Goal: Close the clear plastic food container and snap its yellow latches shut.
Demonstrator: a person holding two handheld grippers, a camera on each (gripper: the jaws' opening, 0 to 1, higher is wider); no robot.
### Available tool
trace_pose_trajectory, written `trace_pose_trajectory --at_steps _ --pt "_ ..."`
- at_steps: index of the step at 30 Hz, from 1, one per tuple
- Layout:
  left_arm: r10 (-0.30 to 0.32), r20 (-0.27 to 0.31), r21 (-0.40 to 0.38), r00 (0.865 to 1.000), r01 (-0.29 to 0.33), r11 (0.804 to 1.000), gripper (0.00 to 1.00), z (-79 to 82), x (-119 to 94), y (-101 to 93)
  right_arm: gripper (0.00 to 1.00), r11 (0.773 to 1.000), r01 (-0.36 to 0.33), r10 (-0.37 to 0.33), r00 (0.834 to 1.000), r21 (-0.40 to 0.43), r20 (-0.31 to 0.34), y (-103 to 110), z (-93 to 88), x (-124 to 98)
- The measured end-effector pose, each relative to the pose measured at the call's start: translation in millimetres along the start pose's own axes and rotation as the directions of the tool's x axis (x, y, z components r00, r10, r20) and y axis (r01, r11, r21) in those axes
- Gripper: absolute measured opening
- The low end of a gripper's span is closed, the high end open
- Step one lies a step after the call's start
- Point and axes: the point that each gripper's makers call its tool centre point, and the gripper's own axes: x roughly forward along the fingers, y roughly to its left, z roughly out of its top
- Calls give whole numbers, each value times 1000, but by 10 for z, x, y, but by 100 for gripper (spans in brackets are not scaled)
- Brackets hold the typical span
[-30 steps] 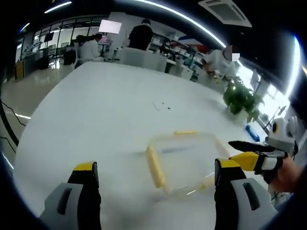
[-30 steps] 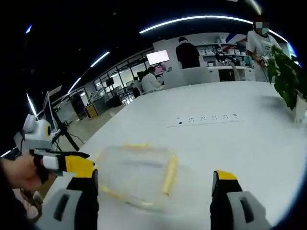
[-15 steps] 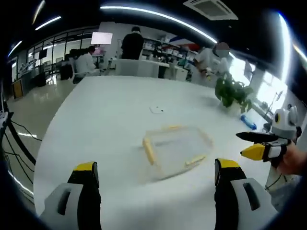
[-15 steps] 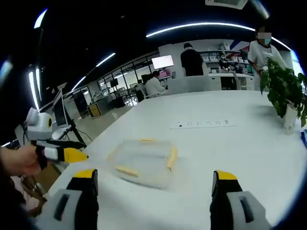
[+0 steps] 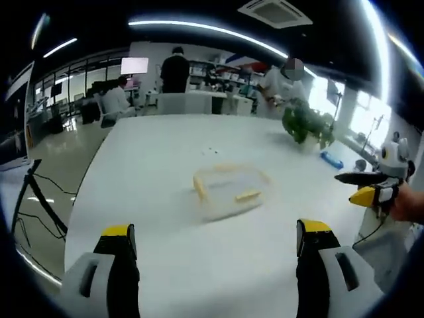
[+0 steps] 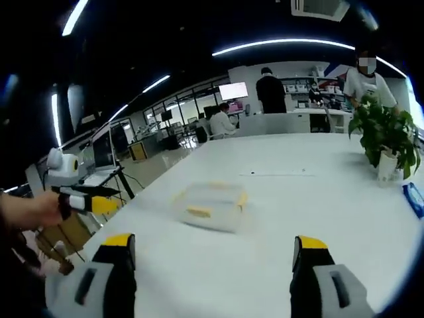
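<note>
One clear plastic container (image 5: 230, 192) sits near the middle of the white table (image 5: 159, 152), its lid down on the body and its yellow latches (image 5: 248, 195) lying along the edges; in the right gripper view the same container (image 6: 213, 205) shows a yellow latch (image 6: 198, 211) on the near side and another at the far right edge. The blur makes it impossible to tell whether every latch is fully snapped.

Both claws are well apart from it. The left gripper (image 5: 215, 242) has its jaws spread wide with nothing between them, and the right gripper (image 6: 212, 248) is likewise wide open and empty. Each one also appears from the side in the other's view: the right gripper (image 5: 368, 189) at the table's edge in the left gripper view, the left gripper (image 6: 89, 199) held by a hand (image 6: 30, 211) in the right gripper view.

Judging from this, the closing step looks done or nearly so, and the hands are standing off. If any latch is loose, the next move calls for bringing a jaw tip down on it and pressing until it seats.

Further out, a potted plant (image 6: 384, 139) stands near the table's far corner, a blue object (image 6: 412, 199) lies beside it, and several people (image 6: 271, 89) work at benches behind.
</note>
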Motion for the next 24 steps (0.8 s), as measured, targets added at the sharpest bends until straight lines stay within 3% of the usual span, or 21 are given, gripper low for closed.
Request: trace_pose_trajectory --at_steps 1,4,8,11,14,19,24 --pt "0 3 -20 1000 0 1000 99 -25 -75 -10 100 1000 0 0 1000 -13 2 16 -26 -84" --pt "17 13 19 1000 -17 1000 99 -91 -263 -53 100 1000 0 0 1000 -31 -18 10 -163 -260" --pt "18 -16 33 1000 -18 999 99 -301 -433 -108 100 999 20 -20 999 -33 -28 -78 -372 -517" --pt "21 -21 -7 1000 -22 1000 99 -392 -556 -134 100 999 21 -23 998 -35 -62 -111 -560 -667" --pt "36 -34 4 999 -36 999 99 -470 -664 -166 100 1000 13 -15 996 -17 -91 -120 -714 -814" --pt "39 -25 -7 999 -39 999 99 -523 -792 -154 100 998 15 -20 995 -58 -94 -113 -746 -996" --pt "51 -23 -12 998 -52 999 99 -544 -863 -100 100 999 12 -17 996 -52 -84 -105 -723 -1006"
